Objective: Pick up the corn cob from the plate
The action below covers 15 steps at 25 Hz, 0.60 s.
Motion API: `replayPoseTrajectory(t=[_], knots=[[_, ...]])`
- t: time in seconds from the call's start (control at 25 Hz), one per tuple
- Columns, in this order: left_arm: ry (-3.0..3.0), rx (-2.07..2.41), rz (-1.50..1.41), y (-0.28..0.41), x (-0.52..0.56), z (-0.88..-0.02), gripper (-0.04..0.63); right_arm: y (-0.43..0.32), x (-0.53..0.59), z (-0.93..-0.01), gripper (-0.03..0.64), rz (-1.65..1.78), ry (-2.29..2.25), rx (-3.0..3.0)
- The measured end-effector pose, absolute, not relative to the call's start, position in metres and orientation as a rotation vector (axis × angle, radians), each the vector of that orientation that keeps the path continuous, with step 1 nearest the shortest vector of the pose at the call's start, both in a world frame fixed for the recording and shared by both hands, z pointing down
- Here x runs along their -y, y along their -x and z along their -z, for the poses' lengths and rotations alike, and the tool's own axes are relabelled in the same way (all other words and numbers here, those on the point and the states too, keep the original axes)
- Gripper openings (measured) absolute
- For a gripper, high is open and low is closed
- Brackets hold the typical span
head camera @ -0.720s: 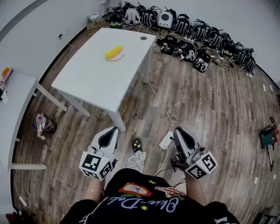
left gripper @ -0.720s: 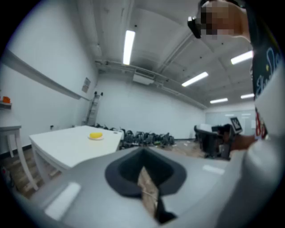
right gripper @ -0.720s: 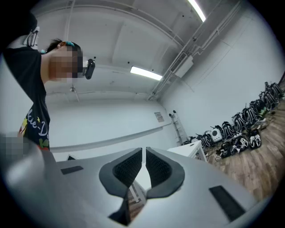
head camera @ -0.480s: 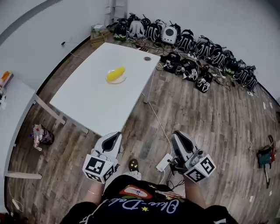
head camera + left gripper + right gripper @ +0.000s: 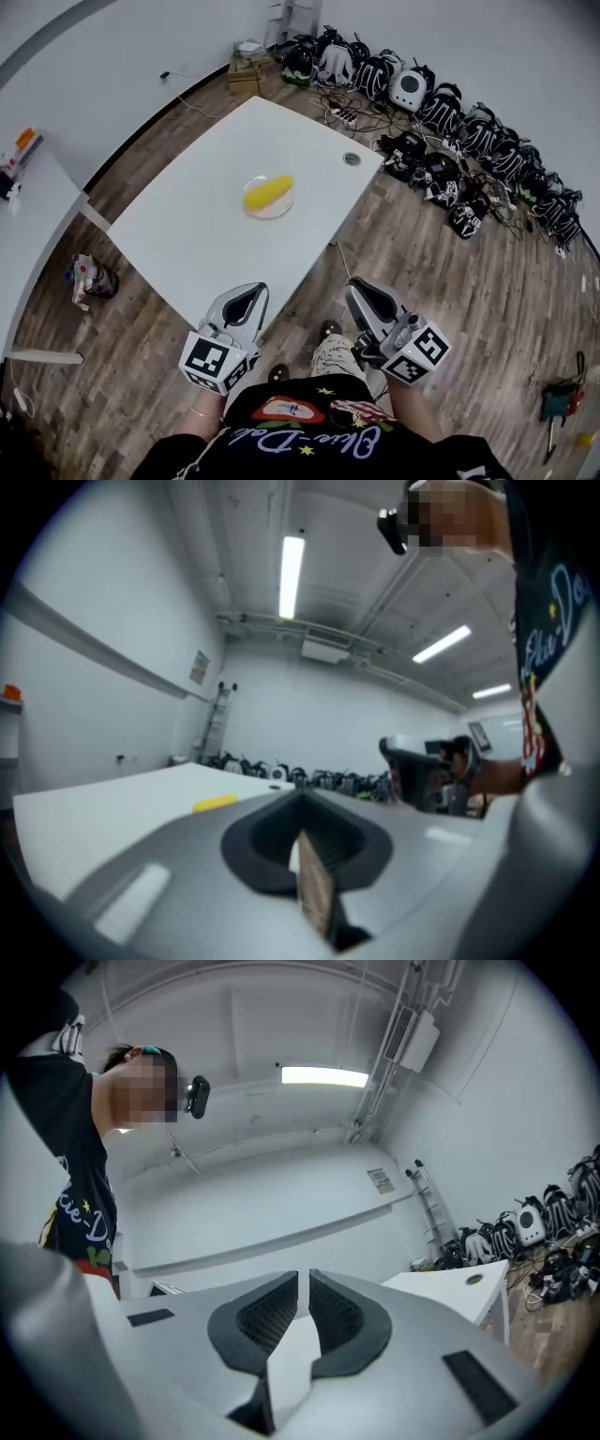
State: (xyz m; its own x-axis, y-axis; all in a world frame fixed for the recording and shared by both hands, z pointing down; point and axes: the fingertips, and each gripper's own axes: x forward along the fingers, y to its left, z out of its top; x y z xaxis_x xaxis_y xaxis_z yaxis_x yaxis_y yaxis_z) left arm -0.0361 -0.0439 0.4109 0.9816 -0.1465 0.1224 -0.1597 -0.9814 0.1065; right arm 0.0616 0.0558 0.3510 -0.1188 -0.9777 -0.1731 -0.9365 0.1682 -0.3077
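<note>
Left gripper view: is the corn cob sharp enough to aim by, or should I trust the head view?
Left gripper view: soft and fisheye-bent, the corn cob only a small yellow smear on the table. Head view: evenly lit, no glare, corn cob crisp on its plate, though straight edges curve.

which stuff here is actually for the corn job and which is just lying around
For the job:
- corn cob
- plate
- table
- left hand-held gripper, right hand-held gripper, both shut and empty

Lying about:
- gear along the wall
- box
- bag on the floor
- side table
</note>
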Motion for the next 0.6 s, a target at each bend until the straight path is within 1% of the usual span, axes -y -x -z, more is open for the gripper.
replayPoseTrajectory(t=[0.2, 0.36, 0.48, 0.56, 0.6], knots=[[-2.993, 0.491, -0.18, -0.033, 0.088, -0.426, -0.003, -0.149, 0.029, -0.37, 0.018, 0.252, 1.593, -2.339], [-2.95, 0.696, -0.16, -0.087, 0.122, -0.425, -0.003, -0.198, 0.096, -0.371, 0.018, 0.295, 1.364, -2.559], [-2.894, 0.853, -0.17, -0.105, 0.139, -0.42, -0.003, -0.215, 0.139, -0.376, 0.02, 0.301, 1.205, -2.709], [-2.846, 0.964, -0.161, -0.1, 0.147, -0.419, -0.003, -0.211, 0.17, -0.386, 0.025, 0.284, 1.113, -2.838], [-2.816, 1.013, -0.16, -0.095, 0.151, -0.419, -0.003, -0.205, 0.187, -0.393, 0.053, 0.275, 1.079, -2.905]])
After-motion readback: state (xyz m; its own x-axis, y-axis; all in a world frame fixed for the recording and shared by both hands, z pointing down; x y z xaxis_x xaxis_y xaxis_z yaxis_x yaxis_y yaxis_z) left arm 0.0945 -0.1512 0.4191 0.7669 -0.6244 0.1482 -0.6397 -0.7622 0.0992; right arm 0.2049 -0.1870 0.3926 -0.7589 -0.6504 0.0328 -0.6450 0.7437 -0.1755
